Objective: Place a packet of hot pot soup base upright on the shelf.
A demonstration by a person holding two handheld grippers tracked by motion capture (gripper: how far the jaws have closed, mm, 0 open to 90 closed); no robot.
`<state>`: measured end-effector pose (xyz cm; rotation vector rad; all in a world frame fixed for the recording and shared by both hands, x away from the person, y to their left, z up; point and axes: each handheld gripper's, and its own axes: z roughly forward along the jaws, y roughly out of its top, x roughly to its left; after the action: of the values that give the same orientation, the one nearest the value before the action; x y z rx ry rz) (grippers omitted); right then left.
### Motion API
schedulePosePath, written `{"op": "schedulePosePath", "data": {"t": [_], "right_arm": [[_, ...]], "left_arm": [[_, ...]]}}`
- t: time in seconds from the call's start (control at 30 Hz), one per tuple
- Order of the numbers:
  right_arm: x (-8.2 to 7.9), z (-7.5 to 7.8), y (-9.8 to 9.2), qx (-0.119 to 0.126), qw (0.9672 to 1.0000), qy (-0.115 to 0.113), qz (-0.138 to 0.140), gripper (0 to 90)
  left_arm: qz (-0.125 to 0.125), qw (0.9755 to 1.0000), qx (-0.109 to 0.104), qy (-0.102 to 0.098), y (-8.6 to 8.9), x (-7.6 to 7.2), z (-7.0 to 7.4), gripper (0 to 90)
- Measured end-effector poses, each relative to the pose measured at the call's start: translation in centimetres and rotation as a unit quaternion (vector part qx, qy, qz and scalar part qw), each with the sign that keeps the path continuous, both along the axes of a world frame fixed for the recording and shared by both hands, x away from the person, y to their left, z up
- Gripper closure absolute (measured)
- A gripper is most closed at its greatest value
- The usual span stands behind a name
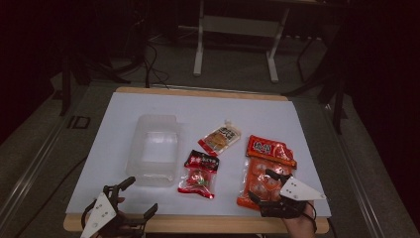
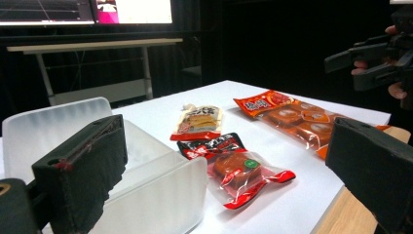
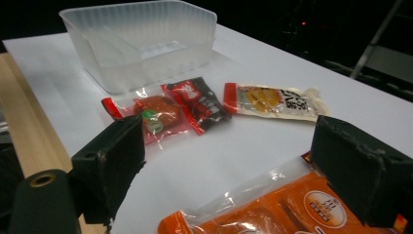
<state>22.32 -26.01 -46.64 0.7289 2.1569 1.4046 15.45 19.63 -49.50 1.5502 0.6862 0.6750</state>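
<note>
right tool (image 1: 267, 186) open over orange snack pack (image 1: 261, 173).

Room dim, surroundings near black; overhead light falls on white table (image 1: 148, 104). Soft shadows. Glare on snack wrappers. High view grainy; near tongs blurred in gripper views.

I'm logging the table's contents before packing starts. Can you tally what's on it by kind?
Snack packets: 3, namely orange packet, red-and-black packet, yellow packet
Clear plastic containers: 1, clear plastic container
Total: 4
</note>
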Motion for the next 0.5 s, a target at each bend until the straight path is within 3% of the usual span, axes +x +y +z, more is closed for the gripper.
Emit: {"op": "schedulePosePath", "data": {"t": [0.13,0.23,0.37,0.4,0.5], "right_arm": [[0.1,-0.1,0.2,-0.007,0.9998,-0.002,0.020,11.4],[-0.2,-0.1,0.9,-0.026,0.9989,0.001,0.040,11.5],[-0.5,0.0,1.3,-0.025,0.9986,0.001,0.047,11.2],[-0.8,0.4,1.3,-0.008,0.9983,0.001,0.057,11.0],[-1.0,1.0,1.2,0.008,0.9974,0.008,0.071,10.9]], "left_arm": [[0.007,0.9999,-0.009,-0.007,0.2,-0.1,0.1,2.1],[0.012,0.9998,-0.012,-0.009,0.3,-0.1,0.1,2.1],[0.008,0.9998,-0.013,-0.009,0.2,0.0,0.0,2.1],[0.008,0.9998,-0.013,-0.009,0.2,0.0,0.0,2.1],[0.008,0.9998,-0.015,-0.008,0.2,0.0,0.0,2.1]]}}
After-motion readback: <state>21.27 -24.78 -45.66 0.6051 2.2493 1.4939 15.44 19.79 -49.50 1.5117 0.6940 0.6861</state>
